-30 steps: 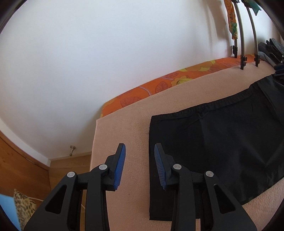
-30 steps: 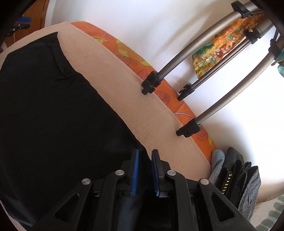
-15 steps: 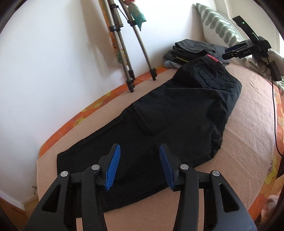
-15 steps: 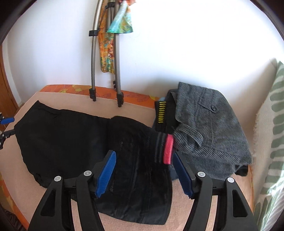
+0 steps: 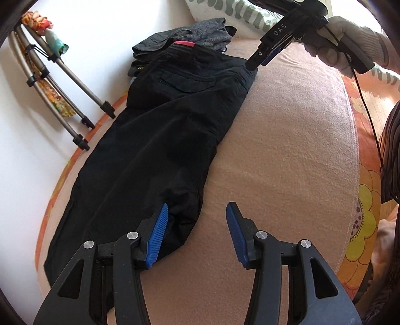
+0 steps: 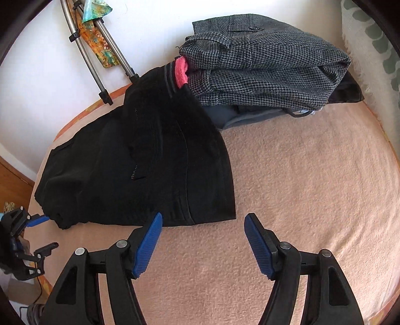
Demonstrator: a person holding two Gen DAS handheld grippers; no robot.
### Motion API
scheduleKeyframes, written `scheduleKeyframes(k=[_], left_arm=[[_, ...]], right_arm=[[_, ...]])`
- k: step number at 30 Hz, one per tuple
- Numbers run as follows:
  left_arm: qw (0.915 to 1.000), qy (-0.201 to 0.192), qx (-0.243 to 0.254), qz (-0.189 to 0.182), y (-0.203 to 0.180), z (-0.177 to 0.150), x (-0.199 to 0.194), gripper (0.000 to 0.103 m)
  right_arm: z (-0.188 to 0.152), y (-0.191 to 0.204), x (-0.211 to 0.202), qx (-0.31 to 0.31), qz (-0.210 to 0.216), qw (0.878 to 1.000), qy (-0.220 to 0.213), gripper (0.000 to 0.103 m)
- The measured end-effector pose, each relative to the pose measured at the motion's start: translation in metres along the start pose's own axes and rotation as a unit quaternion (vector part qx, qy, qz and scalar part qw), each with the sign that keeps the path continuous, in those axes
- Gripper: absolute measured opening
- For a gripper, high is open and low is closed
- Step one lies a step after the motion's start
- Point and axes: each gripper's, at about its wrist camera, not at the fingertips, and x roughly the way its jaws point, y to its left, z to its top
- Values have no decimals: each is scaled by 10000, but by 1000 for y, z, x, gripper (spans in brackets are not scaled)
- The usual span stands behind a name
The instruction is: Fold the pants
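Note:
Black pants [image 5: 160, 140] lie folded lengthwise on a peach blanket [image 5: 287, 155], waistband with a pink tag [image 5: 183, 44] at the far end. My left gripper [image 5: 196, 233] is open, just over the near leg edge by the crotch bulge. In the right wrist view the pants [image 6: 155, 162] lie ahead to the left, and my right gripper [image 6: 202, 240] is open and empty just in front of the waistband edge. The right gripper [image 5: 265, 53] also shows in the left wrist view at the waistband corner; the left gripper [image 6: 40, 232] shows at the far left.
A pile of folded grey checked trousers [image 6: 262, 65] lies behind the waistband. Tripod legs [image 5: 75, 110] stand on the bed's orange edge by the white wall. A patterned pillow [image 5: 240, 12] lies beyond. A cable [image 5: 370, 112] hangs at the right.
Both grippers have swung round from the wall side to face along the pants. The right gripper, nearly shut a second ago, has opened wide and pulled back; the left has opened wider.

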Motion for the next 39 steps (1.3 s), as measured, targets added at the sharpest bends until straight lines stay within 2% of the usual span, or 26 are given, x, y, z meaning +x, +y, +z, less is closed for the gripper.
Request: scheduleKeyframes(k=[4, 7, 9, 11, 12, 15, 17, 19, 20, 22, 28, 32, 35, 37, 38, 39], left_arm=[[9996, 132, 173, 193, 1, 5, 19, 54], [9997, 70, 99, 193, 9, 10, 24, 55], [9998, 56, -39, 163, 16, 12, 29, 45], [9995, 32, -268, -184, 25, 13, 34, 17], [9988, -7, -369, -312, 27, 12, 34, 15], [9988, -134, -347, -319, 22, 12, 29, 10], [9982, -236, -398, -381, 22, 11, 22, 8], [9975, -320, -444, -452, 23, 11, 14, 7], [9974, -363, -432, -457, 23, 11, 11, 7], [9972, -419, -380, -496, 21, 10, 4, 7], [9963, -497, -317, -623, 17, 7, -11, 6], [9952, -548, -227, -776, 9, -1, -25, 6], [9953, -518, -107, -806, 0, -4, -29, 6], [9958, -397, -168, -804, -3, -5, -24, 7], [9959, -387, -214, -787, -3, -5, -23, 11], [9955, -380, -272, -826, -2, -5, -24, 12]], right_arm=[[-1, -3, 10, 536, 346, 9979, 79, 76], [0, -9, 20, 1029, 583, 9929, 129, 76], [4, -10, 22, 1240, 646, 9902, 17, 78], [6, -9, 23, 1357, 644, 9886, -51, 78], [7, -7, 25, 1399, 634, 9881, -80, 79], [9, -5, 28, 1613, 656, 9844, -237, 79], [10, -6, 29, 1843, 604, 9804, -354, 58], [12, -9, 32, 2060, 624, 9756, -428, 30], [12, -11, 30, 2130, 637, 9738, -466, 27], [13, -9, 27, 2114, 687, 9734, -554, 20], [13, 19, -16, 1475, 504, 9817, -1091, 14], [-4, 34, -47, 1115, 422, 9854, -1214, 13], [-19, 34, -51, 896, 212, 9901, -1058, 13], [-27, 25, -39, 781, 29, 9943, -718, 16], [-28, 18, -32, 784, -129, 9953, -558, 18], [-28, 15, -27, 718, -466, 9951, -485, 21]])
